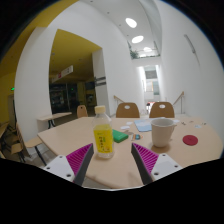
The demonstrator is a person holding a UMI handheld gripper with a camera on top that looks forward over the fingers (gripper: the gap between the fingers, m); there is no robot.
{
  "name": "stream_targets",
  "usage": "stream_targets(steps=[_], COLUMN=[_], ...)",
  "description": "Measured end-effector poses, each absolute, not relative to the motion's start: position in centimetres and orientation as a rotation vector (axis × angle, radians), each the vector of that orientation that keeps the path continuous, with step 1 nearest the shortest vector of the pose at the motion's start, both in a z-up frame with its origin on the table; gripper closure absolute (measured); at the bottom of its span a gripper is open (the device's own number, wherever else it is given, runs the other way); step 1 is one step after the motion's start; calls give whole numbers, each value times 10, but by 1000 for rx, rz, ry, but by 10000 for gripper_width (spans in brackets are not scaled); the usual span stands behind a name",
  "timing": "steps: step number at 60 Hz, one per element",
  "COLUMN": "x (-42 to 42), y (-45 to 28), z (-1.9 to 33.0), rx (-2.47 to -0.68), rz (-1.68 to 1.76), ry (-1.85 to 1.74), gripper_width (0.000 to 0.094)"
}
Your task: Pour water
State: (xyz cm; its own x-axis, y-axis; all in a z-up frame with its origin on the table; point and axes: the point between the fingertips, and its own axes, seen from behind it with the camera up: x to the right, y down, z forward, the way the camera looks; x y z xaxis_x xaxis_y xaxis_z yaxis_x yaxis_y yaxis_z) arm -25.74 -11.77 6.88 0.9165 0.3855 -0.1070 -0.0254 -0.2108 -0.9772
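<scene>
A yellow bottle (101,133) with a white cap and a pale label stands upright on the light wooden table (70,133). A white cup (163,131) stands on the table to the right of the bottle, beyond my right finger. My gripper (112,158) is open, its magenta pads (79,157) spread wide. The bottle stands just ahead of the fingers, nearer the left one, and nothing is between them.
A green object (121,135) lies between bottle and cup, with a small pale thing (141,127) behind it. A red round coaster (191,141) lies right of the cup. Wooden chairs (128,109) stand behind the table, another (24,141) at its left.
</scene>
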Motion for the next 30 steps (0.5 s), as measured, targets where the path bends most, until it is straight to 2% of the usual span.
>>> stream_targets(steps=[7, 8, 24, 30], x=[-262, -286, -316, -336], y=[-110, -98, -39, -19], z=[70, 72, 63, 53], rx=[-1736, -1734, -1742, -1802], rz=[371, 367, 256, 302], ry=[-299, -295, -294, -251], gripper_width=[108, 108, 107, 141])
